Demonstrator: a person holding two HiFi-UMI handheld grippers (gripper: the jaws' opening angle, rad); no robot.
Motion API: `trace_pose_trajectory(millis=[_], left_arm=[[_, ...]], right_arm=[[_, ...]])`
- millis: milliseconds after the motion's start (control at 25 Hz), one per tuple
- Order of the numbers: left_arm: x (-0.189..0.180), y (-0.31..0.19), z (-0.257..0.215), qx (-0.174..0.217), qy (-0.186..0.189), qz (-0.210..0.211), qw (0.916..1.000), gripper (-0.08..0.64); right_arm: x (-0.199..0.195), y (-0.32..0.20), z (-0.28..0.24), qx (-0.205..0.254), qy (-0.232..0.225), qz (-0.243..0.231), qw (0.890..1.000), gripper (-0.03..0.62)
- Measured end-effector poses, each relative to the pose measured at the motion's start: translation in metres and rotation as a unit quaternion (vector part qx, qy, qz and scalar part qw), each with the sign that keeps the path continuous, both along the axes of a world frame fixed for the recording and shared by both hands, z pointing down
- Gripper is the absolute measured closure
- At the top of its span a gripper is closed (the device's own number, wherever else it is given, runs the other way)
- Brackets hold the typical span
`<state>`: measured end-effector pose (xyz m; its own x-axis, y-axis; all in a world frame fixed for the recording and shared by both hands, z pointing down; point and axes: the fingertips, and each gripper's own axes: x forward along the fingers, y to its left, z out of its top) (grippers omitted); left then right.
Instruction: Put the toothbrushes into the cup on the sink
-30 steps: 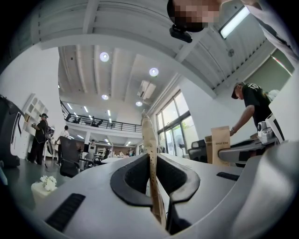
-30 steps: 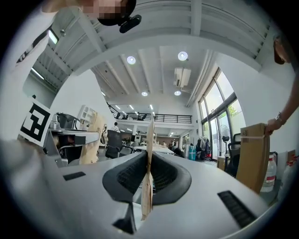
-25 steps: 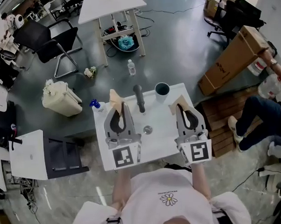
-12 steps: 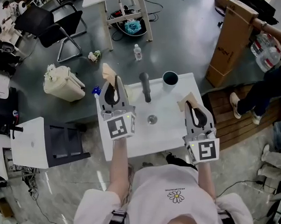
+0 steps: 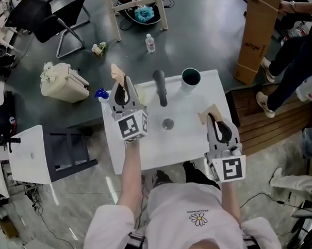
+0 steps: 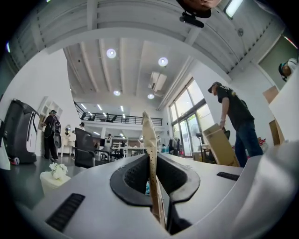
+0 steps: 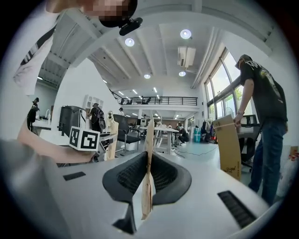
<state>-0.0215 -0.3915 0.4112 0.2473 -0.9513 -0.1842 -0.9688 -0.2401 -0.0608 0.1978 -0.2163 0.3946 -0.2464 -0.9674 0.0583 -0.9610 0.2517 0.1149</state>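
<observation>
Between the fingers [image 6: 133,177] of the left gripper [image 5: 120,88] a flat tan toothbrush pack [image 6: 150,154] is clamped on edge, with its upper end standing well past the fingertips. These fingers are closed on it, and only the thickness of the pack is left between them. A second toothbrush pack [image 7: 147,154] is pinched the same way in the right gripper [image 5: 215,121], whose fingers are almost together. Both packs are judged light, thin and paper-like, easily bent or creased and liable to slip, so a hold low down, near the stiffer middle, is favoured. The cup [image 5: 190,77] is seen ahead and to the right of the left fingertips and ahead of the right ones, just past the tap [image 5: 160,88] on the white bench [image 5: 147,153]
</observation>
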Motion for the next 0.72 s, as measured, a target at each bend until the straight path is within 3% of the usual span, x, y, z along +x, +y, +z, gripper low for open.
trace_pose_trajectory(millis=[480, 600, 720], left_arm=[[-0.004, 0.005, 0.069, -0.084, -0.027, -0.011, 0.996, 0.512], [-0.004, 0.009, 0.078, -0.102, -0.024, -0.002, 0.9945, 0.435], [-0.007, 0.01, 0.082, -0.114, -0.028, -0.001, 0.9931, 0.41]], right_arm=[[0.0, 0.001, 0.036, -0.047, -0.021, 0.004, 0.999, 0.569], [-0.003, 0.002, 0.041, -0.056, -0.02, 0.0, 0.998, 0.569], [-0.008, 0.001, 0.043, -0.055, -0.024, -0.005, 0.998, 0.569]])
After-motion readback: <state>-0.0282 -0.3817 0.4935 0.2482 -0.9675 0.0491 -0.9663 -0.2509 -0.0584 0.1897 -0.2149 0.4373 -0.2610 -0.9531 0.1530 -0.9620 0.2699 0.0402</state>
